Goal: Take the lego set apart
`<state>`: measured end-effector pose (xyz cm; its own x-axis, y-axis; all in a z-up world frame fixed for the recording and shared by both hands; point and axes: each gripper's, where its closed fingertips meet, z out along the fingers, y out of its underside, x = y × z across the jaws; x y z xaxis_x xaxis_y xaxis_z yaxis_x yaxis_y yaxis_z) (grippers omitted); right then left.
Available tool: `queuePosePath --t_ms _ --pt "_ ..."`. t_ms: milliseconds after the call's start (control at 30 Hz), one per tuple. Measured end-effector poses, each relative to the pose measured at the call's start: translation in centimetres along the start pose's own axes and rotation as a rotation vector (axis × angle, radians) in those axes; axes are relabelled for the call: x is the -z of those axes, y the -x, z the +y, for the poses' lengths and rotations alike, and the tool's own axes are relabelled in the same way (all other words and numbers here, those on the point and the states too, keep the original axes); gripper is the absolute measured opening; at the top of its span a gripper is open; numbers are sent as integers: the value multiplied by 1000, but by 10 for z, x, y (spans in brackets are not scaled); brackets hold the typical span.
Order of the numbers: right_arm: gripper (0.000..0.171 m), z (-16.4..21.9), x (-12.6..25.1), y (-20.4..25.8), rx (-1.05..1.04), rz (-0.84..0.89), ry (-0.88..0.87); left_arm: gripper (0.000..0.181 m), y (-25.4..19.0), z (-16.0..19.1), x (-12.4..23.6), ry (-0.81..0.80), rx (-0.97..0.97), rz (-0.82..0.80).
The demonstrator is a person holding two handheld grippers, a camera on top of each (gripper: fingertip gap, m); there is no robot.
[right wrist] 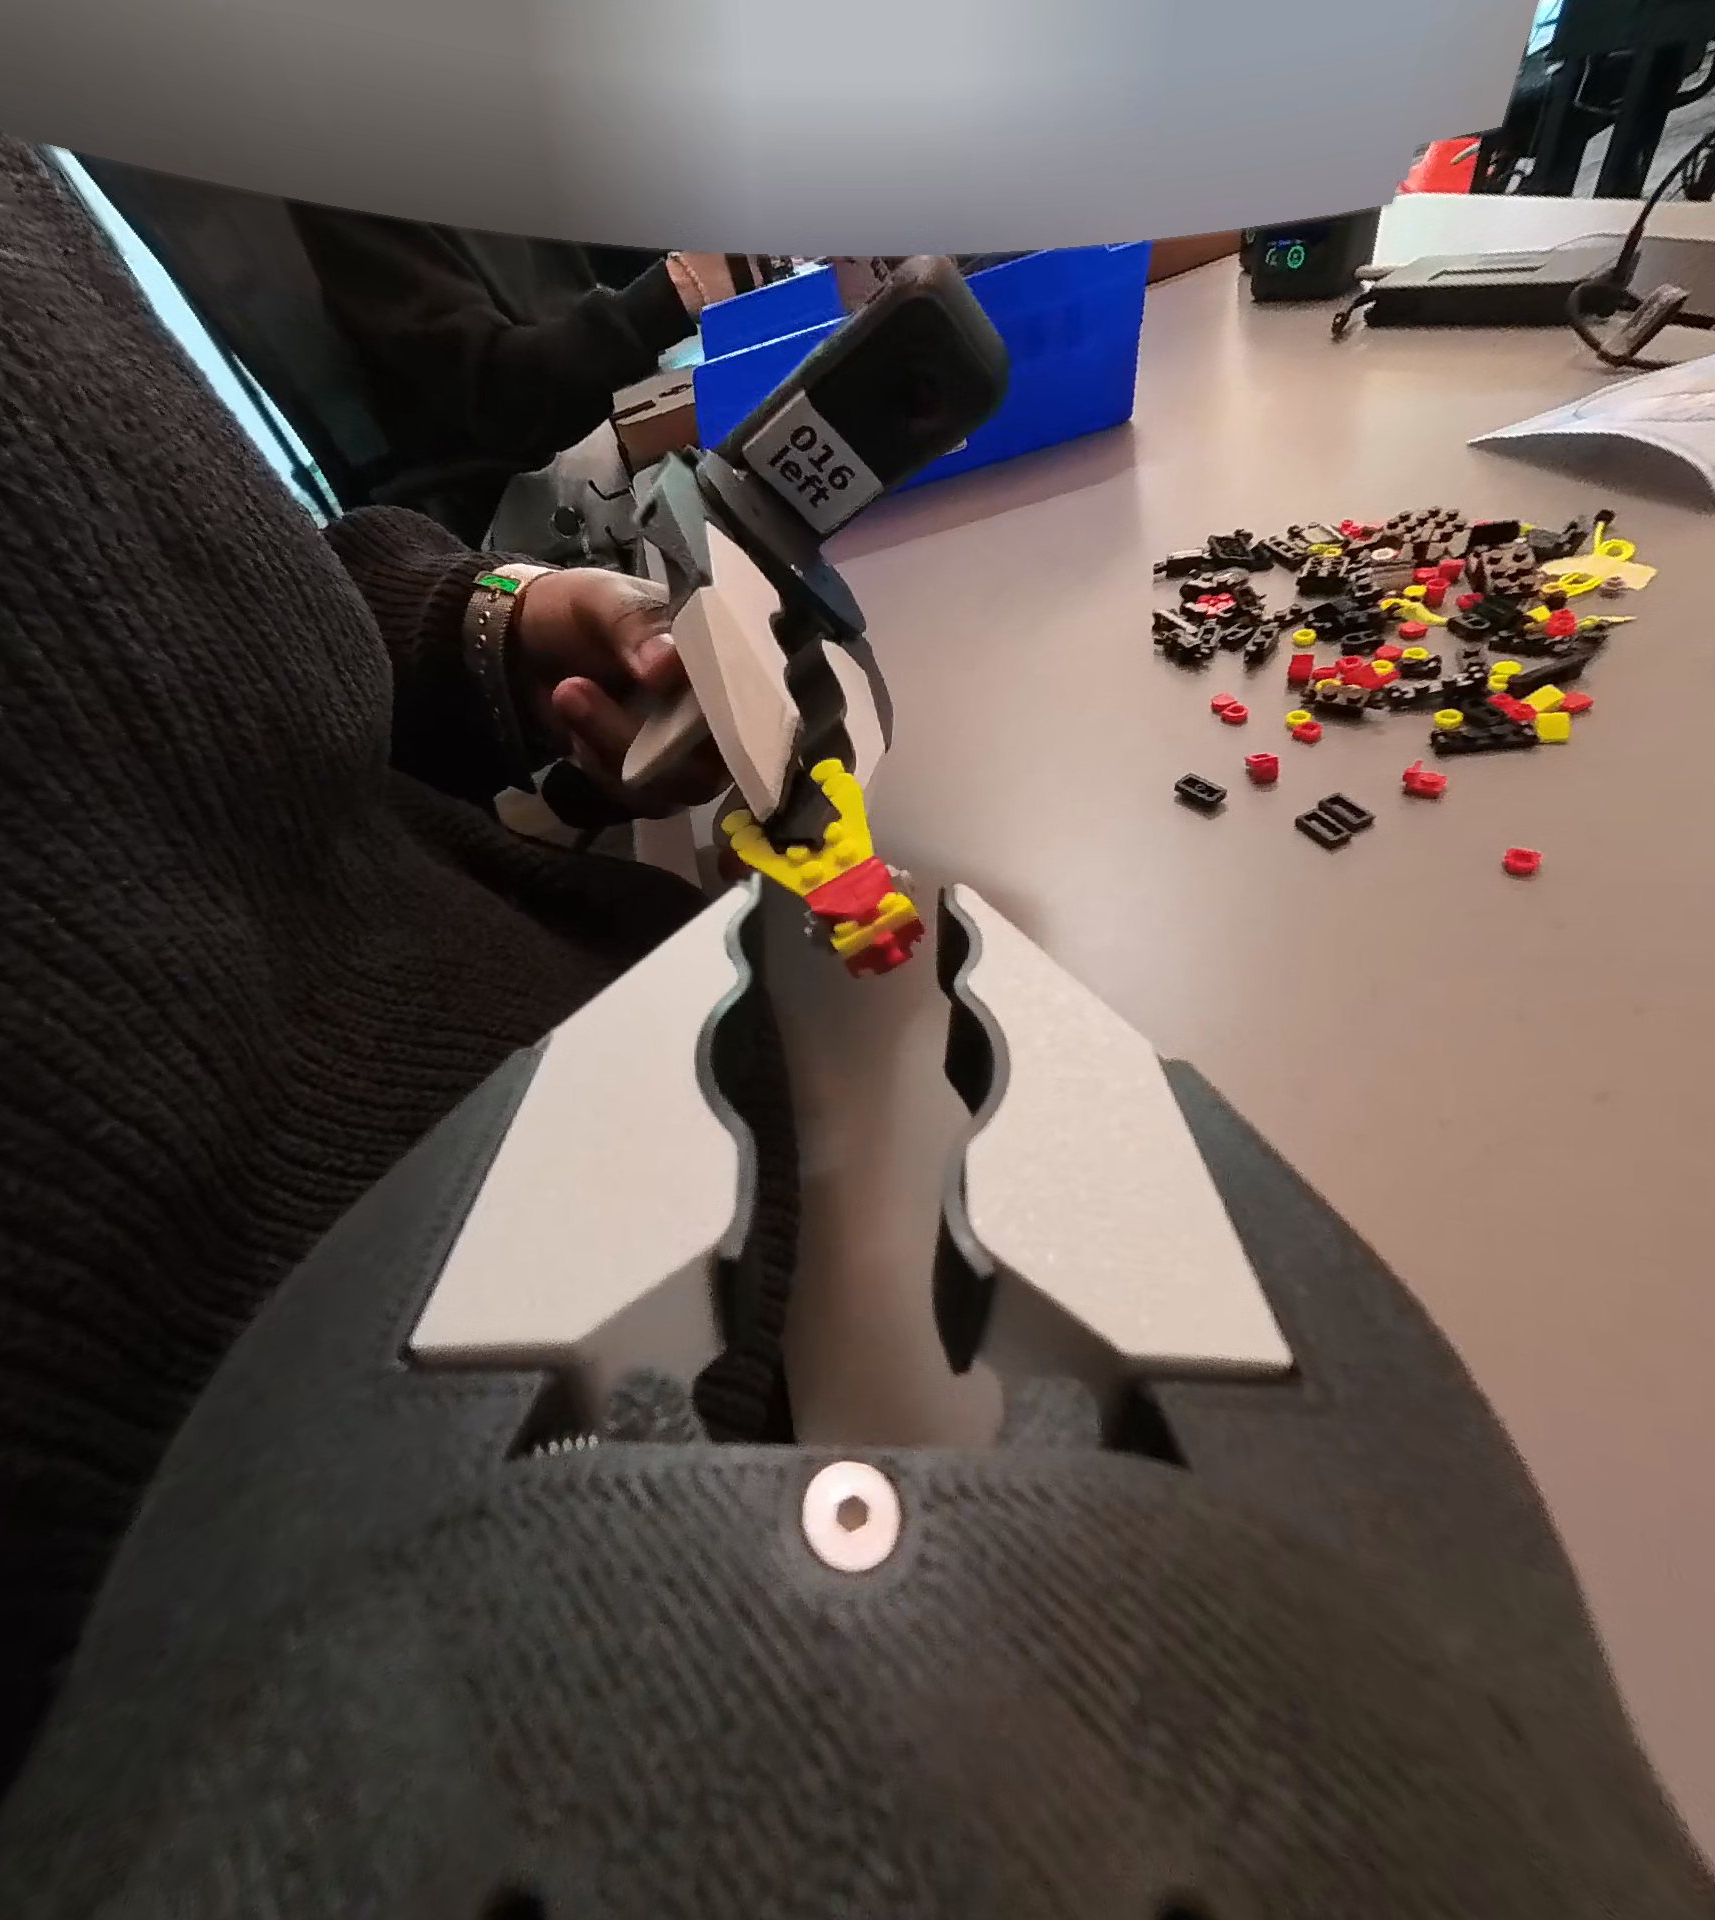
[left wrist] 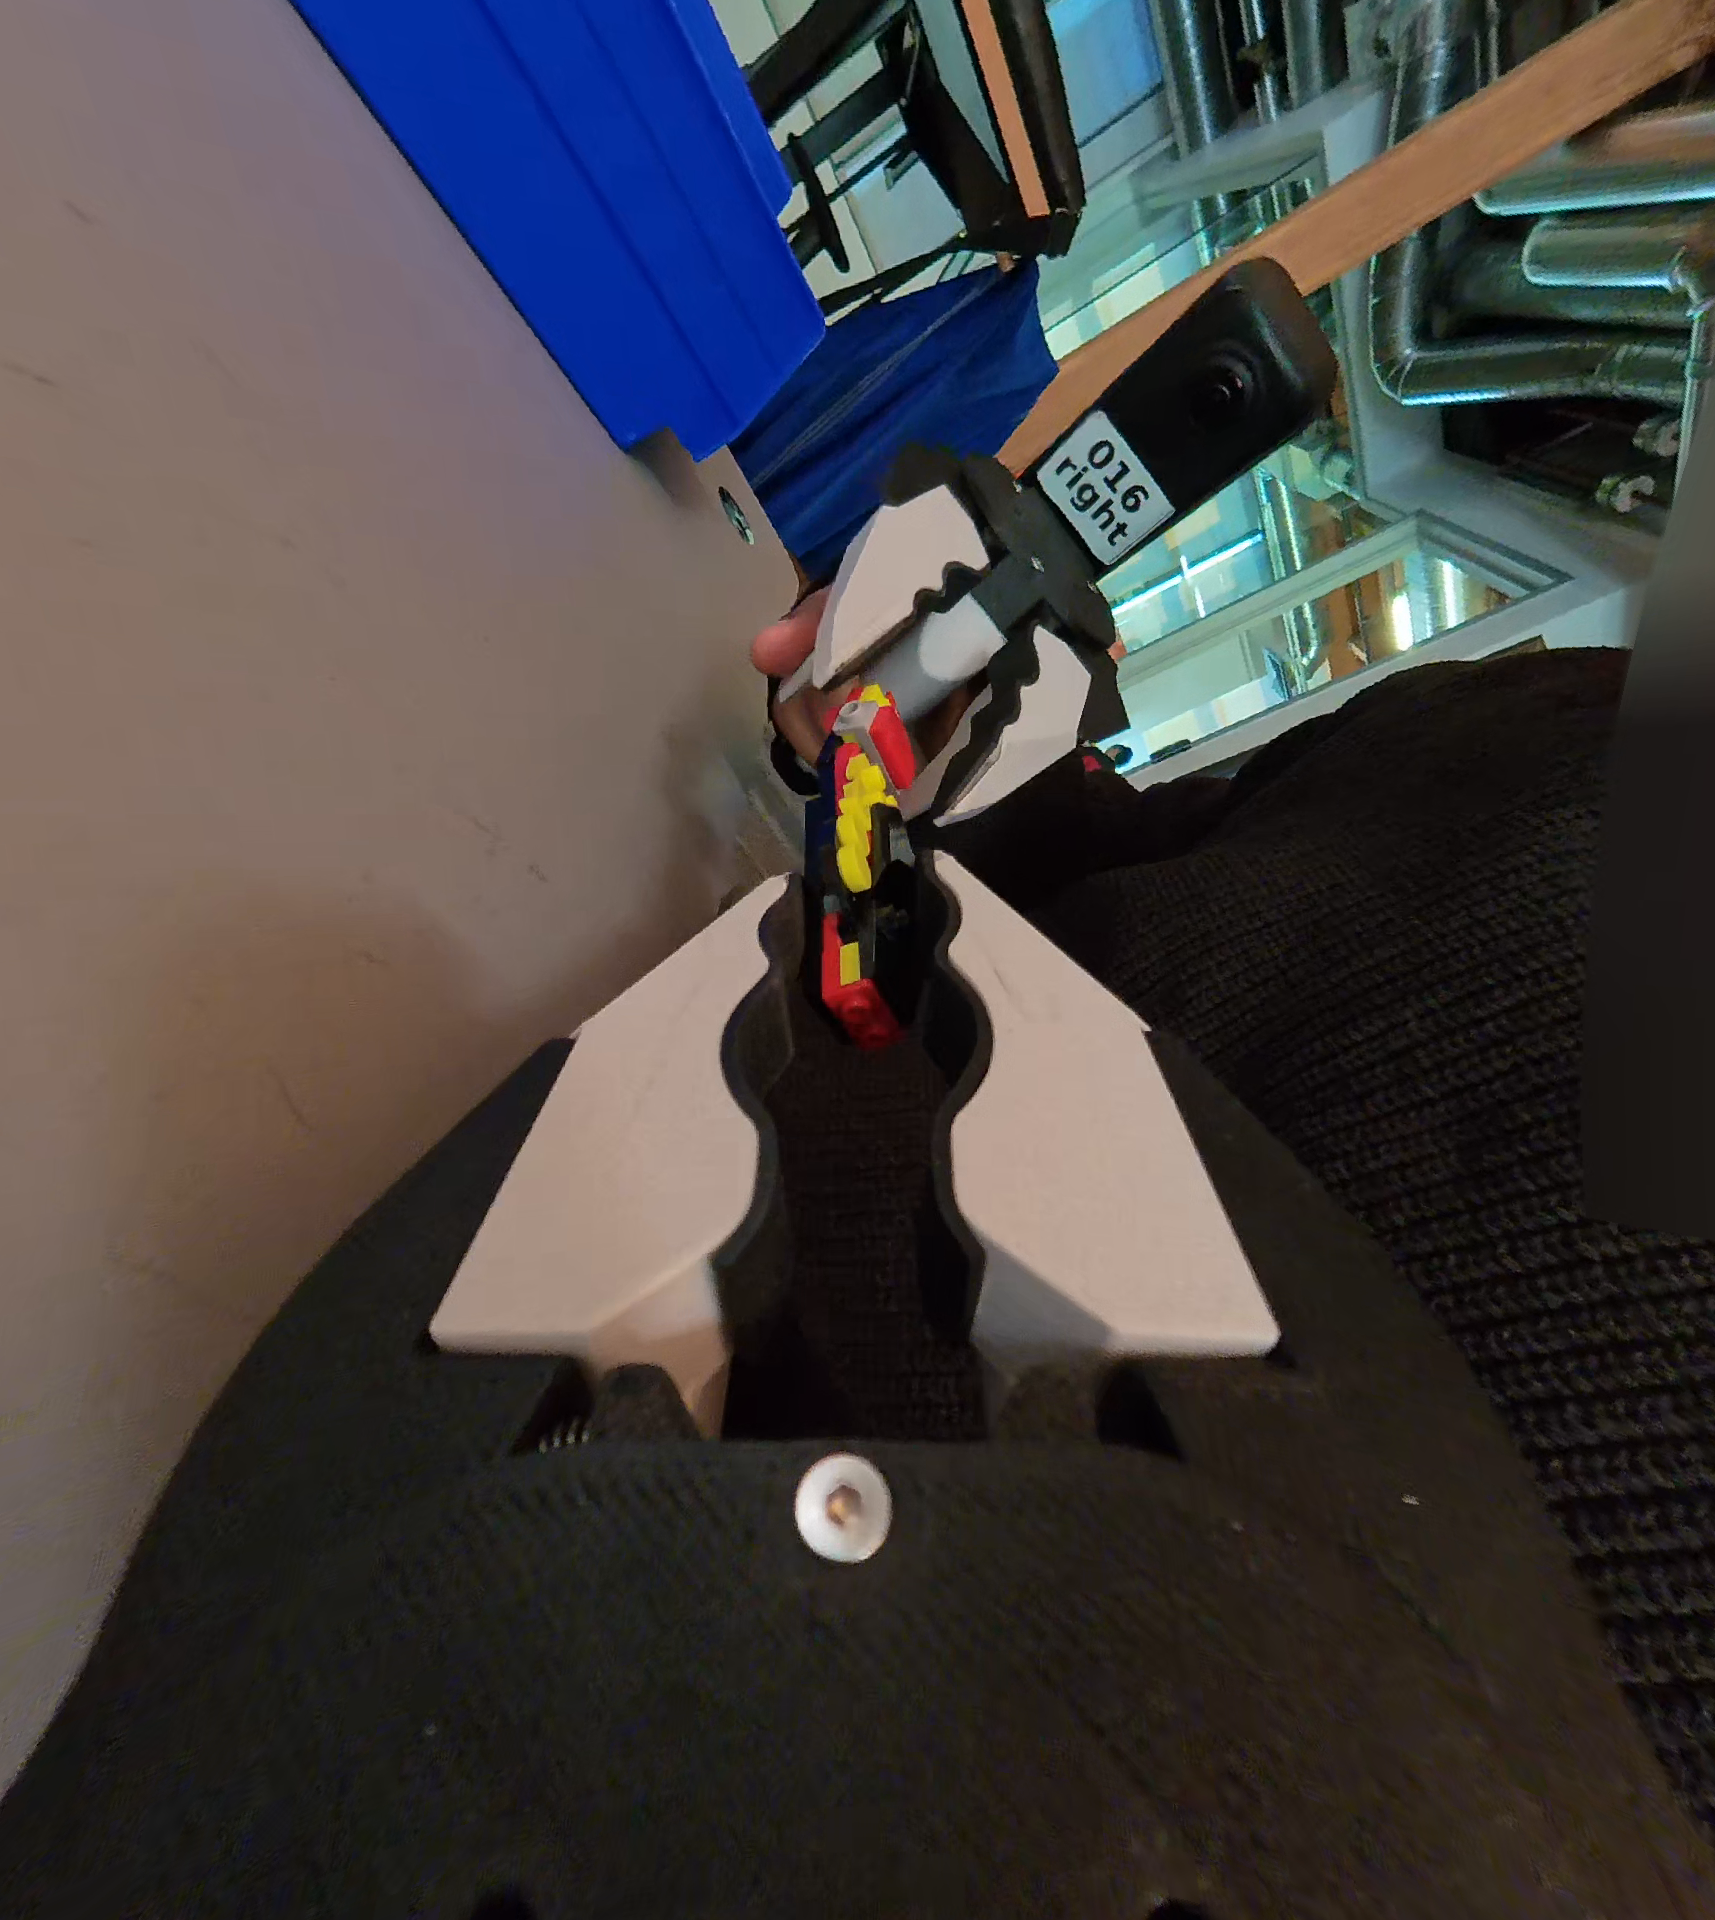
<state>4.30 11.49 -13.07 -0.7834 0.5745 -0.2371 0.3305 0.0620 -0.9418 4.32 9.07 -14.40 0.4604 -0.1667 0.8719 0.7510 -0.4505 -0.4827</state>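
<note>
Desk clutter behind the action
Blue bin [right wrist: 1040,343] sits far back, open booklet [right wrist: 1684,436] right, cabled device [right wrist: 1518,265] beyond.

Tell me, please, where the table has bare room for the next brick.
The grey tabletop is bare between the right claw and the scattered pile of black, red and yellow bricks. Around that pile, and toward the blue plastic bin, it is crowded.

The lego set [right wrist: 837,883] is glossy hard plastic, as are the loose bricks [right wrist: 1393,644] scattered on the smooth, matt grey surface [right wrist: 1352,1039]. The left gripper [left wrist: 858,894] has a rough, ridged black printed body with matt pale plates. The sleeve [right wrist: 157,831] is coarse black knit. The blue bin [right wrist: 1040,343] looks smooth plastic.
</note>
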Motion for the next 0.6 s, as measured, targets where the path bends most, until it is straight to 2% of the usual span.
queuePosePath --t_ms 333,467,600 --pt "17 12 -4 6 238 58 72 20 5 11 -4 65 -16 -39" --pt "16 7 -2 7 201 34 35 21 0 11 -4 67 -17 -9" --pt "9 0 1 7 53 -33 -12 21 -6 10 -4 55 -30 25"
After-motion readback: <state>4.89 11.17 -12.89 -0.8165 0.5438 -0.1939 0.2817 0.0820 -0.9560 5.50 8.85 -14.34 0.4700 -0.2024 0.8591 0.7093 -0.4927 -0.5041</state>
